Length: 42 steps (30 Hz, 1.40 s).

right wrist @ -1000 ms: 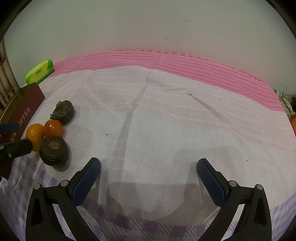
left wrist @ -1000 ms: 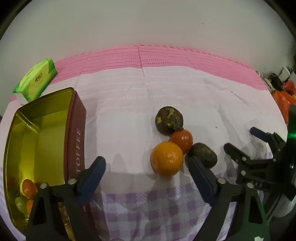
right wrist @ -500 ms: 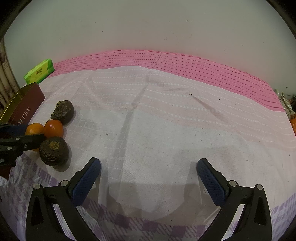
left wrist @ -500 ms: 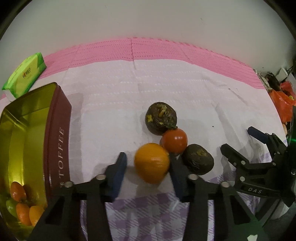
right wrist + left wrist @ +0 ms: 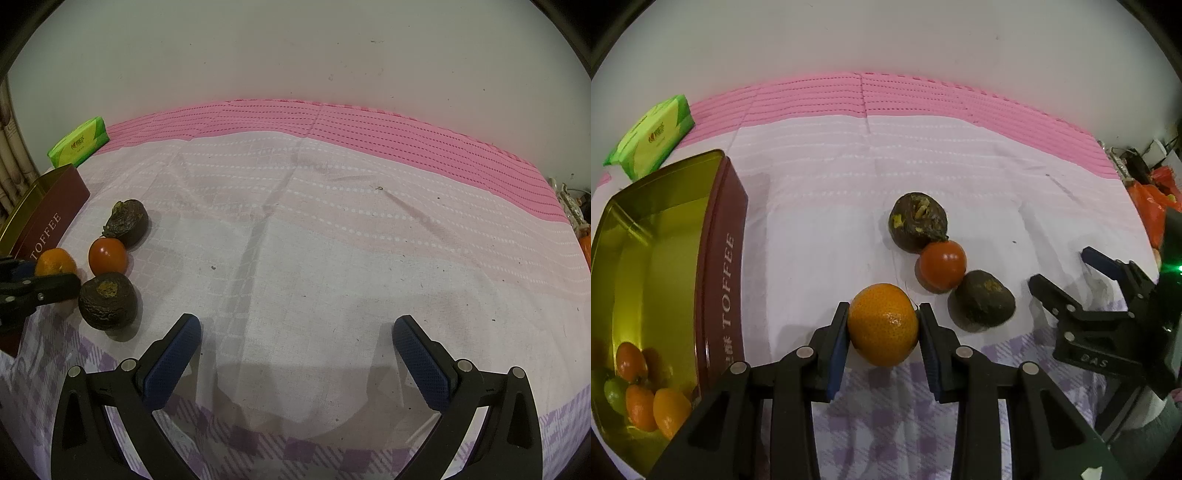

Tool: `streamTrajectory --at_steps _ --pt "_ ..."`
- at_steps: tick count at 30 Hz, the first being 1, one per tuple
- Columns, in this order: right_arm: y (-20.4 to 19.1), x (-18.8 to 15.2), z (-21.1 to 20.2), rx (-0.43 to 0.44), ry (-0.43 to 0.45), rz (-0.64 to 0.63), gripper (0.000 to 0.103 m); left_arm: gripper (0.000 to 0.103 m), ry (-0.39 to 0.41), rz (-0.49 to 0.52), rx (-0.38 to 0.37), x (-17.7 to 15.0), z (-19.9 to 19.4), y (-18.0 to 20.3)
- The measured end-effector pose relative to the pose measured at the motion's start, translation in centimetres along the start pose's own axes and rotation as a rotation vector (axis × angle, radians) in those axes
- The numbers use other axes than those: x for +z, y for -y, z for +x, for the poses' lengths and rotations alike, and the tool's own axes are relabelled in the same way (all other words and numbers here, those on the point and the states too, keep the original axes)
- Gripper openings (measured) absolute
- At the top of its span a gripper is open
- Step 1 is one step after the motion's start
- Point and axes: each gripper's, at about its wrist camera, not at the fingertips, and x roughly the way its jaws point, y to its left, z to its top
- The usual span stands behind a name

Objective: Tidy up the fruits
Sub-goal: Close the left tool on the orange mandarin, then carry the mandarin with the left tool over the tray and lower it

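Near the front edge of the cloth-covered table [image 5: 820, 206], left wrist view: left gripper [image 5: 882, 328] has its jaws closing on the orange [image 5: 883, 324], both blue pads against its sides, so the fruit is gripped but sits on the cloth, not lifted. Just beyond it a red tomato [image 5: 942, 264] touches two dark wrinkled fruits, one behind [image 5: 918, 221] and one to the right [image 5: 982, 301]. Open toffee tin [image 5: 724, 258] stands along the left edge, small orange and green fruits [image 5: 646, 402] lying in its near end; a green tissue pack [image 5: 652, 134] lies at the far left corner. Right gripper [image 5: 1071, 273] shows at the right edge of the picture, jaws apart

Right wrist view: right gripper [image 5: 295, 354] hovers over bare cloth near the front edge, jaws wide, nothing between them. Orange [image 5: 55, 261], tomato [image 5: 108, 256] and dark fruits [image 5: 108, 301] sit towards the left edge beside the tin [image 5: 55, 218]

Step in hand, as judged: grasping the orange for the tin. Next move calls for a firm hold, a lift clear of the tomato, a carry left over the tin's rim, and a release above the fruit already inside
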Motion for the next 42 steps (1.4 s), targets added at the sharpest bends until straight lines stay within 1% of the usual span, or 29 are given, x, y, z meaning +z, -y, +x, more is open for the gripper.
streamTrajectory --at_steps 2,8,13,18,19,24,29,31,37,42 --pt "0.0 0.0 0.0 0.0 0.0 0.0 0.103 0.032 0.0 -0.016 -0.024 -0.4 -0.5 -0.2" --pt "0.0 0.0 0.0 0.001 0.0 -0.001 0.103 0.032 0.021 -0.022 -0.043 -1.1 -2.7 -0.3" --pt "0.0 0.0 0.0 0.002 0.001 -0.001 0.103 0.032 0.059 -0.027 -0.041 -1.4 -5.0 -0.7" --pt "0.0 0.1 0.0 0.003 0.001 -0.001 0.103 0.032 0.087 -0.058 -0.047 -1.3 -7.7 -2.5" --pt "0.0 0.1 -0.1 0.003 0.001 -0.001 0.103 0.032 0.095 -0.061 -0.037 -1.2 -8.1 -2.9" --pt "0.0 0.1 -0.1 0.005 0.002 -0.001 0.103 0.032 0.131 -0.109 0.06 -0.9 -9.9 -6.6" --pt "0.0 0.1 -0.1 0.006 0.002 -0.001 0.103 0.032 0.144 -0.182 0.12 -1.0 -10.6 -10.5" --pt "0.0 0.1 -0.1 0.006 0.002 -0.001 0.103 0.032 0.138 -0.199 0.138 -1.2 -10.6 -11.7" --pt "-0.1 0.1 -0.1 0.006 0.002 -0.001 0.103 0.032 0.118 -0.225 0.156 -2.5 -10.5 -14.1" --pt "-0.1 0.0 -0.1 0.007 0.003 -0.001 0.103 0.032 0.097 -0.229 0.163 -3.5 -10.4 -15.1"
